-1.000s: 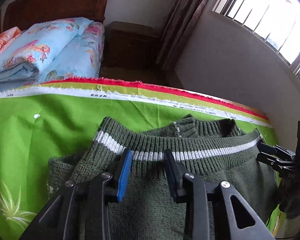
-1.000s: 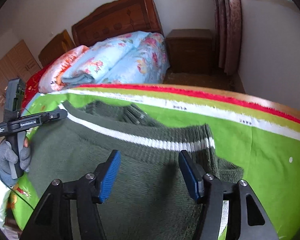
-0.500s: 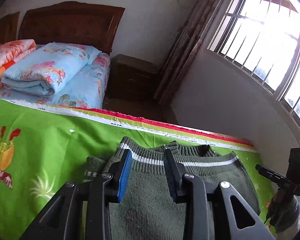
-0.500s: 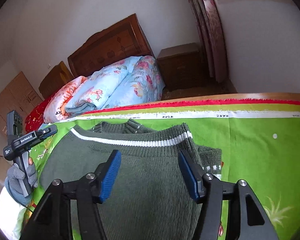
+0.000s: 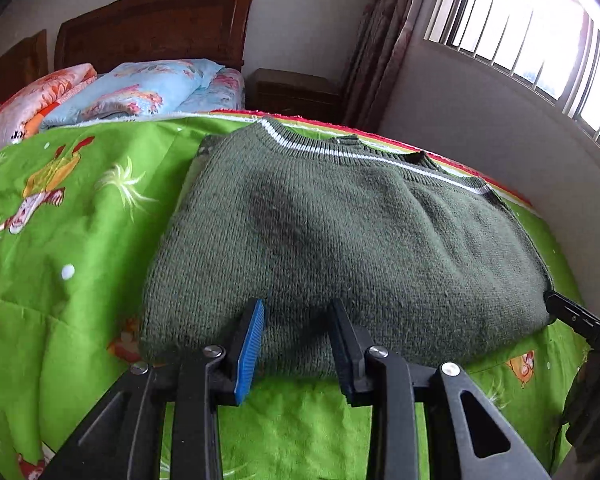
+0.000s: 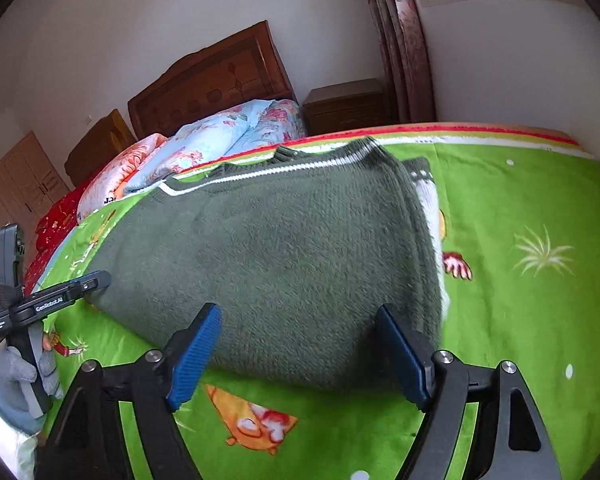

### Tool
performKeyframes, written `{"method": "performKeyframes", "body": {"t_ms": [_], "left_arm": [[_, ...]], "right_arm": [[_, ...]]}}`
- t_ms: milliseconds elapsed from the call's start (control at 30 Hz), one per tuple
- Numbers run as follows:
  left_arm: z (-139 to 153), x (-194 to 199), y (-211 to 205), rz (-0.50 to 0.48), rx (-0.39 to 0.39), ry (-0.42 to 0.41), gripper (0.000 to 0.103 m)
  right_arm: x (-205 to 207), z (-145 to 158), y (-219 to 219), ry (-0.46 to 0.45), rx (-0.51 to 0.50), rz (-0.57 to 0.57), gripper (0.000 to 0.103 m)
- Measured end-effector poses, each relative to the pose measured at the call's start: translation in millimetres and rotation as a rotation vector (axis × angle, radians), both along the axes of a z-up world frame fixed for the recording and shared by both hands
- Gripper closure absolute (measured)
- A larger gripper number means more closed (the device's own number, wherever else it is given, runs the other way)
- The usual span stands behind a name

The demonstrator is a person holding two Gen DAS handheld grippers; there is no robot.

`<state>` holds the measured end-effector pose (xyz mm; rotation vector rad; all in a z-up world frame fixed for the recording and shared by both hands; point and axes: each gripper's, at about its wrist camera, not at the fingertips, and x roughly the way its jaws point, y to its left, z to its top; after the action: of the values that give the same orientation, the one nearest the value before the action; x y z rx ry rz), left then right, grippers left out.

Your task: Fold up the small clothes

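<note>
Sweater first: the dark green knitted sweater with a white stripe near its ribbed hem (image 5: 340,232) lies folded over on the bright green cartoon-print bedsheet (image 5: 60,240), its near folded edge just ahead of both tools. Your left gripper (image 5: 296,344) is released, jaws apart and holding nothing; your right gripper (image 6: 300,350) is spread wide, equally empty. Judging by the bulk, one more fold probably remains. Bring each gripper down at a near corner, pinching every layer together, since thick knit slips apart easily. Lift both corners evenly and carry them toward the striped hem, keeping the edge taut so the sleeve tucked at the side (image 6: 422,178) stays inside.
</note>
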<state>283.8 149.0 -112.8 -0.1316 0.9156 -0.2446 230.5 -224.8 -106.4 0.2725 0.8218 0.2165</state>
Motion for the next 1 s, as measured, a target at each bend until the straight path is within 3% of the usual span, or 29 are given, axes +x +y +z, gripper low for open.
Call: {"method": "performKeyframes", "body": {"t_ms": [133, 267, 467, 667, 833, 900, 1000], "left_arm": [[-3.2, -7.5, 13.9, -0.01, -0.076, -0.008, 0.07], [10.8, -22.8, 11.6, -0.006, -0.057, -0.033, 0.07], [4.1, -21.3, 9.8, 0.022, -0.023, -0.017, 0.07], [34.7, -1.1, -3.2, 0.001, 0.016, -0.092, 0.07], [8.6, 39.7, -2.8, 0.035, 0.093, -0.005, 0.069], [5.1, 38.6, 2.2, 0.025, 0.07, -0.026, 0.069], [4.3, 34.8, -0.5, 0.022, 0.096, -0.033, 0.069]], "right_arm": [[-12.0, 1.7, -11.0, -0.033, 0.059, 0.006, 0.0], [-31.5, 19.6, -18.6, -0.112, 0.1, -0.006, 0.0], [-23.7, 10.7, -25.2, -0.061, 0.076, -0.028, 0.0], [0.6, 28.3, -12.3, -0.108, 0.025, 0.01, 0.0], [27.0, 8.1, -10.6, -0.041, 0.015, 0.017, 0.0], [23.4, 3.8, -11.7, -0.076, 0.016, 0.041, 0.0], [22.7, 2.1, -10.6, -0.087, 0.012, 0.05, 0.0]]}}
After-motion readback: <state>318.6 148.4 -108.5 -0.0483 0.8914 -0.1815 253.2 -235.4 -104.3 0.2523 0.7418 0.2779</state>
